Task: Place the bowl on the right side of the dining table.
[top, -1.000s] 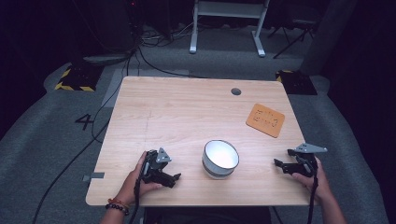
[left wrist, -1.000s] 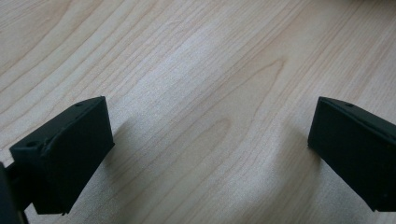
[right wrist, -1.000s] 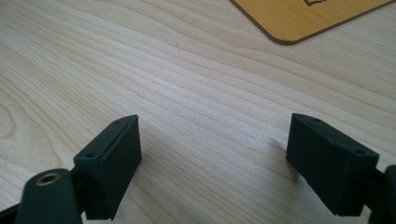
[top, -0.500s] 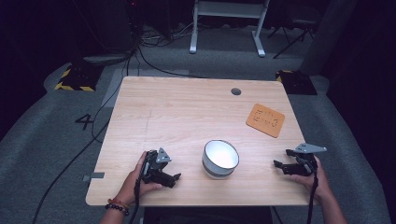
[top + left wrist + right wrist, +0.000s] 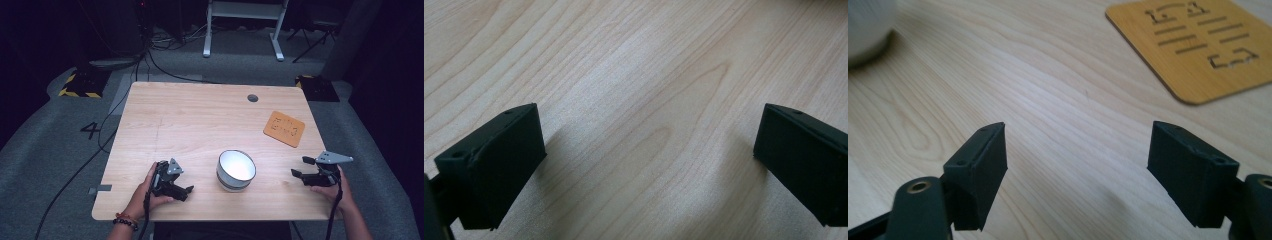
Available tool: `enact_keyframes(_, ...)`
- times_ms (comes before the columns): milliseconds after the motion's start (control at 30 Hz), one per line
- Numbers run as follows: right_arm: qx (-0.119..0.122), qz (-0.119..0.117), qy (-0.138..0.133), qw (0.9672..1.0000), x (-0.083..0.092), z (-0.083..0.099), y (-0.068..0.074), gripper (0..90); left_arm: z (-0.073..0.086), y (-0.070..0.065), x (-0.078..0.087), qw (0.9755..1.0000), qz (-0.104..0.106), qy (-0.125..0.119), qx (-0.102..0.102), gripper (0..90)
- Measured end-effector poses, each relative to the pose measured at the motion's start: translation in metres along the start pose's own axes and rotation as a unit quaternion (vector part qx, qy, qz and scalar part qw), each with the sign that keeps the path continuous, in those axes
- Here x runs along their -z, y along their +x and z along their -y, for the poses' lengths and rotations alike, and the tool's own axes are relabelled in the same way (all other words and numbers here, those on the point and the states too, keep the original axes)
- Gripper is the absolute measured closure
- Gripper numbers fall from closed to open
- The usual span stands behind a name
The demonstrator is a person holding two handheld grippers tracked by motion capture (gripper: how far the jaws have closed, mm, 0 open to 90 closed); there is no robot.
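Note:
A white bowl stands upright near the front middle of the wooden table. My left gripper rests low at the front left, pointing right toward the bowl and a little apart from it. Its jaws stand open over bare wood. My right gripper is held at the front right, pointing left, and is open. Its jaws have just been closing slightly, with nothing between them. In the right gripper view, the bowl's edge is blurred at the top left.
An orange square coaster with cut-out markings lies flat at the right, beyond my right gripper. A small round grommet sits near the table's far edge. Cables and a desk frame lie on the floor behind.

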State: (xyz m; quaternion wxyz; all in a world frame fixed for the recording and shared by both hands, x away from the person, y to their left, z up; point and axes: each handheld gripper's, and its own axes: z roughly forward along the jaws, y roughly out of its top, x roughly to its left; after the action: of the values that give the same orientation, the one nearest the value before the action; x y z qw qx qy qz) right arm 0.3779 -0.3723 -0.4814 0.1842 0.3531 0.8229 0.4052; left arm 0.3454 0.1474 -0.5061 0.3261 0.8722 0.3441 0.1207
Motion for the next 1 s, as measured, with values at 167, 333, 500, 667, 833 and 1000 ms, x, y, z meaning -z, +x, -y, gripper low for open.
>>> enact_keyframes(167,0.017,-0.013,-0.01,0.9997,0.002,-0.014,0.012,23.9,0.0,0.0,0.0,1.0,0.0,0.0,0.0,0.2)
enact_keyframes(333,0.032,-0.027,-0.019,0.9989,0.004,-0.026,0.023,24.1,0.0,0.0,0.0,1.0,-0.001,0.0,-0.001,0.2)
enact_keyframes(500,0.062,-0.053,-0.022,0.9964,0.003,-0.043,0.043,24.1,0.0,0.0,0.0,1.0,0.0,0.0,0.0,0.1)
enact_keyframes(667,0.078,-0.071,-0.024,0.9942,0.003,-0.052,0.056,24.2,0.0,0.0,0.0,1.0,-0.002,0.0,-0.002,0.2)
enact_keyframes(833,0.091,-0.098,-0.034,0.9904,0.003,-0.066,0.072,24.5,0.0,0.0,0.0,1.0,-0.002,0.0,-0.002,0.2)
enact_keyframes(1000,0.11,-0.116,-0.033,0.9866,0.0,-0.075,0.086,24.7,0.0,0.0,0.0,1.0,-0.001,0.0,-0.001,0.2)
